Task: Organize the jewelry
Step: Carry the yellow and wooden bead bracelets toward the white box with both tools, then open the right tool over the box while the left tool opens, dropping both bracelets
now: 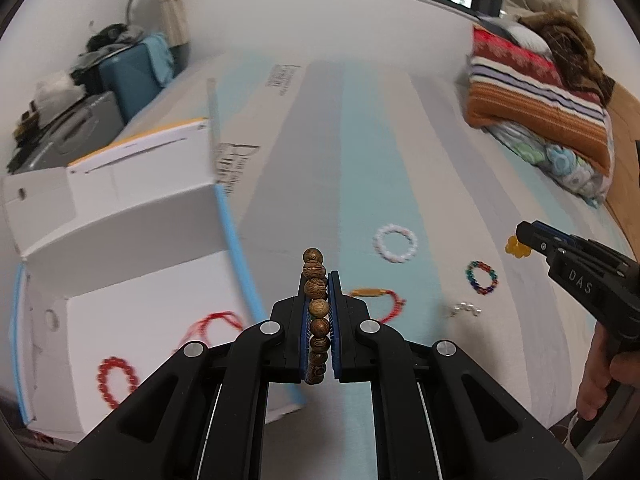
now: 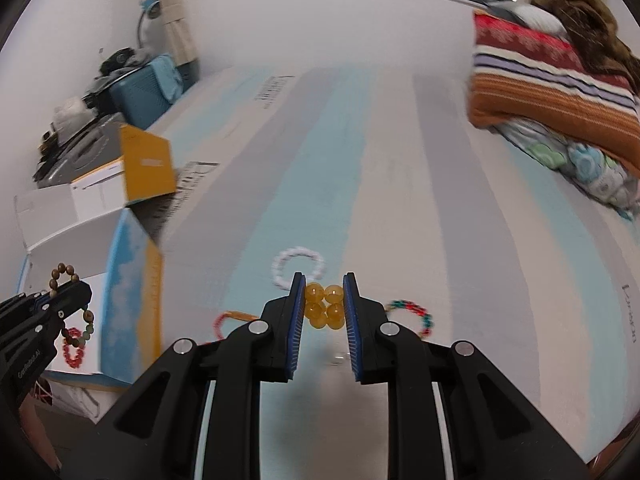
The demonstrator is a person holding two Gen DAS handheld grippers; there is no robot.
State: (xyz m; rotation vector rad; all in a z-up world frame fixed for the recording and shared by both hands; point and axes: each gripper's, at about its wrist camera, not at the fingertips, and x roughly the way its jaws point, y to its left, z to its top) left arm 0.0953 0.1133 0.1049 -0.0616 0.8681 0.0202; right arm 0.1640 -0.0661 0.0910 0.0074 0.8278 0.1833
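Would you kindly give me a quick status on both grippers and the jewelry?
Left gripper shut on wooden bead bracelet. Right gripper shut on yellow bead bracelet. Open white box beside left gripper. Nothing in the way.

Both tongs are showing matte black plastic frames with long angled arms and triangular cut-outs. Round silver screw heads are gleaming at the linkage joints. The left tongs (image 1: 319, 276) are wearing narrow blue ribbed pads on the inner finger faces, and the right tongs (image 2: 324, 280) are matching them. White lettering is showing on the side of each body. A bare hand (image 1: 600, 376) is showing, no sleeve visible.
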